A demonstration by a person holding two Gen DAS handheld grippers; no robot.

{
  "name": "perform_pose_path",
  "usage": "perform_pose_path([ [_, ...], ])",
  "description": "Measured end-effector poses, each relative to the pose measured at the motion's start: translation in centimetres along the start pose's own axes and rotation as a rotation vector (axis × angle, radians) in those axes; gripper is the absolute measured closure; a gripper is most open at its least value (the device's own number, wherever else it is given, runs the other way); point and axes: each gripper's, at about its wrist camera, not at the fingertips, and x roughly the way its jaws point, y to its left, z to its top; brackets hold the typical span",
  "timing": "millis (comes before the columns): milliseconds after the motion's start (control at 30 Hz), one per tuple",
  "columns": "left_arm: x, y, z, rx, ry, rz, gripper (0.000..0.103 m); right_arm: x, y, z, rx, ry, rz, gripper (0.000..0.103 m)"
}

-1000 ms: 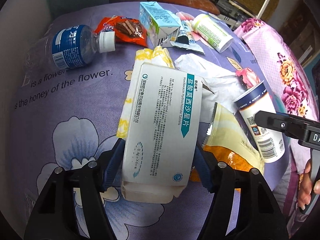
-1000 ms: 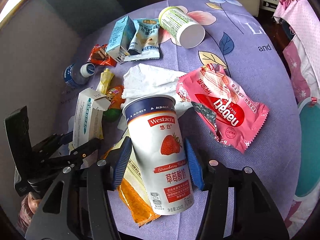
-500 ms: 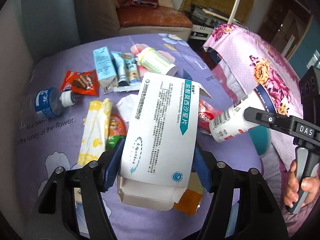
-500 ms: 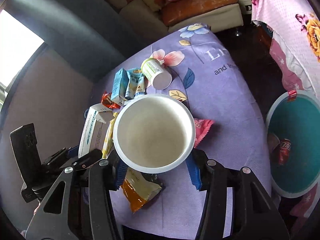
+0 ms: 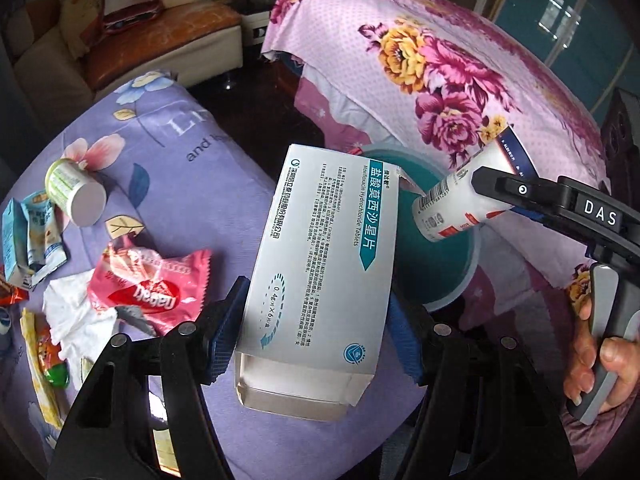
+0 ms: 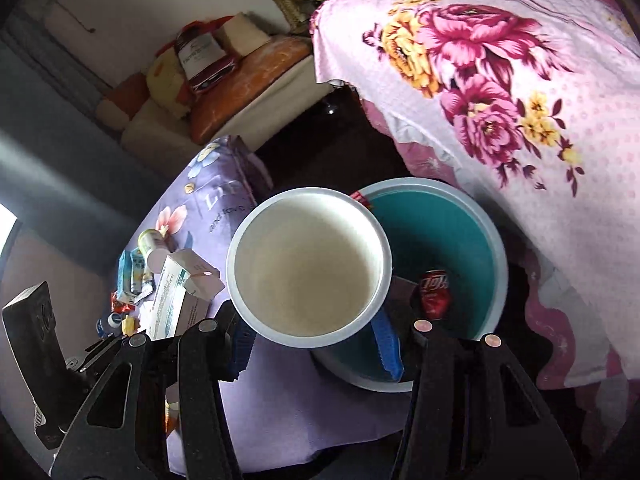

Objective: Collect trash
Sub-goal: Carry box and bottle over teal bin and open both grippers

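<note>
**Two pieces of trash carried toward the bin**

Left to right, left wrist view: litter lies on the purple flowered desk (image 5: 168,184), namely a blue carton (image 5: 10,240), a white tub on its side (image 5: 74,194), a crumpled tissue (image 5: 76,312) and a pink snack wrapper (image 5: 148,288). At centre the left tongs (image 5: 312,328) are clamped on a white medicine box (image 5: 320,280), blue pads pressing both long sides, its open flap end nearest the camera. Beyond the box's far end is the teal bin (image 5: 456,272), standing off the desk edge beside a pink floral cover (image 5: 460,80). At right the right tongs (image 5: 500,196), held by a hand (image 5: 600,360), grip a yogurt cup (image 5: 464,204) tilted over the bin's rim.

Right wrist view, left to right: the other tool with the medicine box (image 6: 172,296), the remaining litter small behind it, then the yogurt cup (image 6: 308,268) seen straight into its empty mouth, clamped between the pads of the right tongs (image 6: 312,340). The teal bin (image 6: 492,248) lies just behind and right.

Step in hand, as judged: transport to the bin, with both items lifted clear of the desk. The next move calls for bringing each item fully over the bin mouth, then parting the tongs; the box appears to lie further from the opening than the cup.

Only the right wrist view shows the bin's inside, where a red can (image 6: 434,288) lies. Only the left wrist view shows the cup's printed side and the hand.
</note>
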Motion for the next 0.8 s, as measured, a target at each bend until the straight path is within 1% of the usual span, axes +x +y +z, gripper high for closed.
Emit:
perform_pose_path([
  [133,3.0,-3.2,1.0,0.061,0.047,-0.006,0.036,-0.2,-2.3,-0.3,0.017,-0.011,-0.061,0.054],
  [233,4.9,-4.6,1.3,0.085,0.08,-0.013,0.036,-0.5,-3.8,-0.2,0.026,-0.025,-0.104,0.054],
  [300,5.8,-5.2,1.3,0.096,0.096,-0.015,0.036,-0.6,-4.2,-0.2,0.03,-0.029,-0.118,0.054],
  [333,6.1,-5.4,1.3,0.098,0.101,-0.012,0.032,-0.7,-4.7,-0.1,0.034,-0.032,-0.128,0.054],
  [433,6.6,-5.6,1.4,0.093,0.115,-0.009,0.027,-1.0,-5.7,0.0,0.051,-0.033,-0.138,0.054],
  [567,6.4,-5.2,1.3,0.085,0.111,0.005,0.016,-0.5,-6.2,-0.1,0.059,-0.019,-0.139,0.054],
  [800,5.4,-3.4,0.8,0.023,0.113,-0.006,0.014,0.7,-5.2,-0.6,0.043,0.015,-0.131,0.054],
])
